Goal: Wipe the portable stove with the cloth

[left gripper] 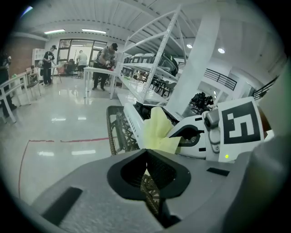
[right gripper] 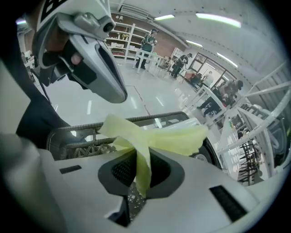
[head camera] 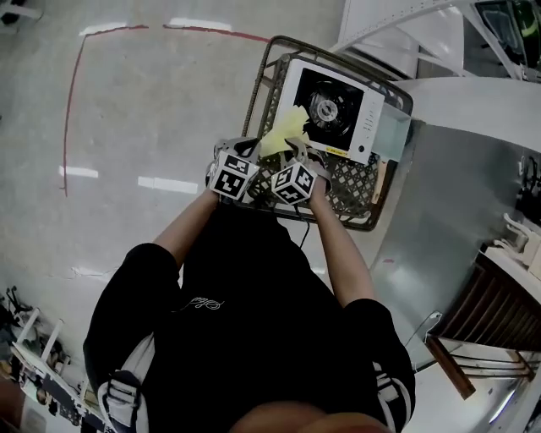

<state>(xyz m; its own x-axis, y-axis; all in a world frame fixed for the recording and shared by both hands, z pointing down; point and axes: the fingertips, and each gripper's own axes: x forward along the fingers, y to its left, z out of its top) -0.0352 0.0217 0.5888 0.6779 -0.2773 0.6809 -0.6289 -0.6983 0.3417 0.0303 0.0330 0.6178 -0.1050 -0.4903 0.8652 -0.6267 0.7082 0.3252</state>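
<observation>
The white portable stove (head camera: 334,108) with its black burner lies in a dark woven basket (head camera: 362,188) on the floor. A pale yellow cloth (head camera: 283,133) hangs over the stove's near left corner. My right gripper (head camera: 296,150) is shut on the cloth (right gripper: 150,136), whose folds spill out above the pads (right gripper: 119,170). My left gripper (head camera: 243,148) is just left of it, at the basket's near left rim, apart from the cloth. Its jaws (left gripper: 146,154) stand shut with nothing held. In the left gripper view the cloth (left gripper: 159,129) and the right gripper (left gripper: 200,134) show just ahead.
A grey table top (head camera: 456,186) and white wire shelving (head camera: 423,25) stand to the right of the basket. A red line (head camera: 72,101) marks the glossy floor at left. People (left gripper: 107,57) stand at tables far off.
</observation>
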